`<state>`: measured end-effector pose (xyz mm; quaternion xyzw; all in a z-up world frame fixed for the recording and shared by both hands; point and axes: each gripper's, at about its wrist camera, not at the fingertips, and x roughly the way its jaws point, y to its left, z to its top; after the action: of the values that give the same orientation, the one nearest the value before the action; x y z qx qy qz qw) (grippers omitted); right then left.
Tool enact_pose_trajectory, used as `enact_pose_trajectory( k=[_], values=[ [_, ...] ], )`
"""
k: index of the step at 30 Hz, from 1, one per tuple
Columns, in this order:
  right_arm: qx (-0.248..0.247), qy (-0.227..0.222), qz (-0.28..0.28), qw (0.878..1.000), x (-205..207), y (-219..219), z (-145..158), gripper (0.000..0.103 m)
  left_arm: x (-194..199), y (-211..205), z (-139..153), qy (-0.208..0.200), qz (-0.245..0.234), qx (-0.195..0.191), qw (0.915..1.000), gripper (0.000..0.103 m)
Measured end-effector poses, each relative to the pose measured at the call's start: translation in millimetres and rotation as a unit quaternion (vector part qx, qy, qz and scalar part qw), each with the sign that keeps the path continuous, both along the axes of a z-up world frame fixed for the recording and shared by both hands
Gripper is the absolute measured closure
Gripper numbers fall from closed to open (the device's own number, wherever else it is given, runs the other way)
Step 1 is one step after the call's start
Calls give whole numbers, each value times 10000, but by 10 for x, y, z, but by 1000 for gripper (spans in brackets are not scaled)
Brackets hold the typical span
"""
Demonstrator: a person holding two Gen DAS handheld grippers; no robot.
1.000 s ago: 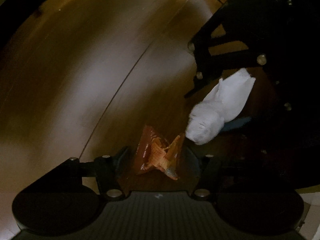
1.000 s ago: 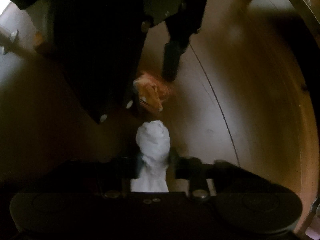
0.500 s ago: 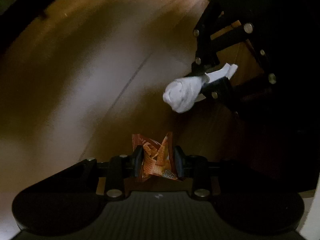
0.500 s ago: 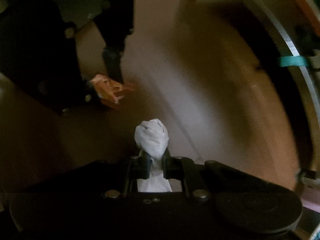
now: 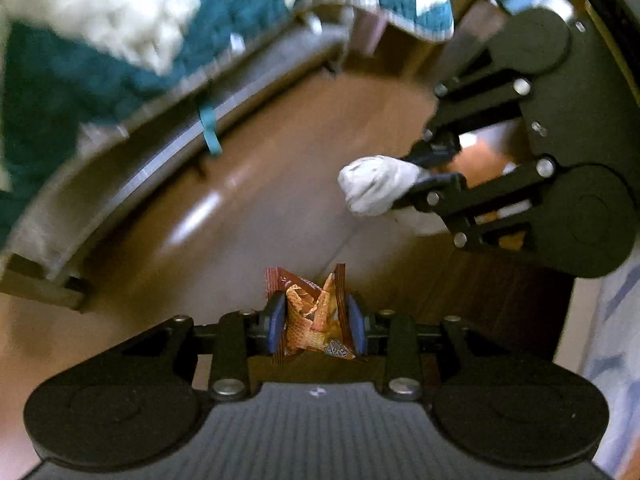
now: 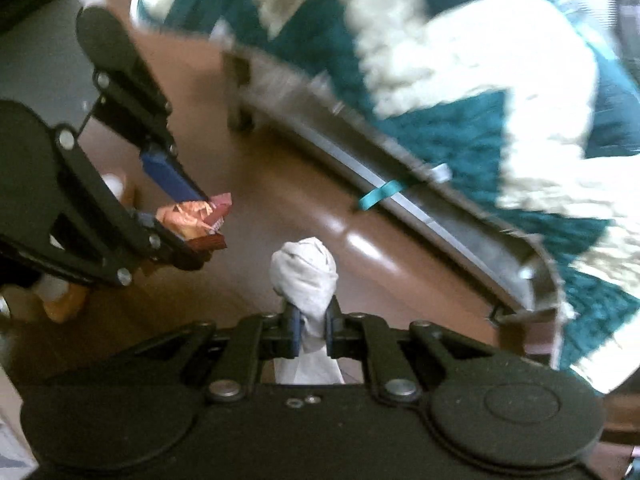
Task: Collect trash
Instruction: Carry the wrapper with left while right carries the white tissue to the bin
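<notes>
Both grippers have risen since a second ago, when they were low over the wooden floor; each had just been closing its jaws, and each now carries its piece of trash clear of the boards.

Left wrist view: the left gripper (image 5: 316,322) sits at the bottom centre, its jaws narrow and pressed on a crumpled orange-brown snack wrapper (image 5: 314,318) that sticks up between the blue pads (image 5: 276,322). Upper right, the right gripper (image 5: 434,166) reaches in from the side, its jaws clamped on a twisted white tissue wad (image 5: 374,186) whose rounded end points left. Below both lies the brown wooden floor (image 5: 240,240). Across the upper left runs a pale bed frame (image 5: 120,168) with a teal band (image 5: 210,128) around it, and above that a blurred teal and cream blanket (image 5: 100,20).

Right wrist view: the right gripper (image 6: 312,330) is at the bottom centre, jaws nearly together around the neck of the tissue wad (image 6: 304,276), which stands upright above them. To the left, the left gripper (image 6: 192,220) holds the snack wrapper (image 6: 196,220) at its tips, near the tissue but apart from it. The bed frame (image 6: 400,196) slants across the right side with the teal band (image 6: 380,194) looped on it, under the blanket (image 6: 460,60). The floor (image 6: 260,184) shows between.
</notes>
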<state>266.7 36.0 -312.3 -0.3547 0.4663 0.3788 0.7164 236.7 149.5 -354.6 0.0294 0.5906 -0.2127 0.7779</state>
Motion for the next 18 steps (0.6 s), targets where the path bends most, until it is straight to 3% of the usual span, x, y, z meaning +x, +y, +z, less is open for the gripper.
enact_pose_trajectory(
  k=[9,18],
  values=[
    [814,-465,-423,9947,-230,-359,1337,94,40,-157,1201,-753,695,15,9947,70],
    [1533,-1057,-900,9784,-297,-843,2352,94,-120,-454,2293,-1637,990,22,9815,70]
  ],
)
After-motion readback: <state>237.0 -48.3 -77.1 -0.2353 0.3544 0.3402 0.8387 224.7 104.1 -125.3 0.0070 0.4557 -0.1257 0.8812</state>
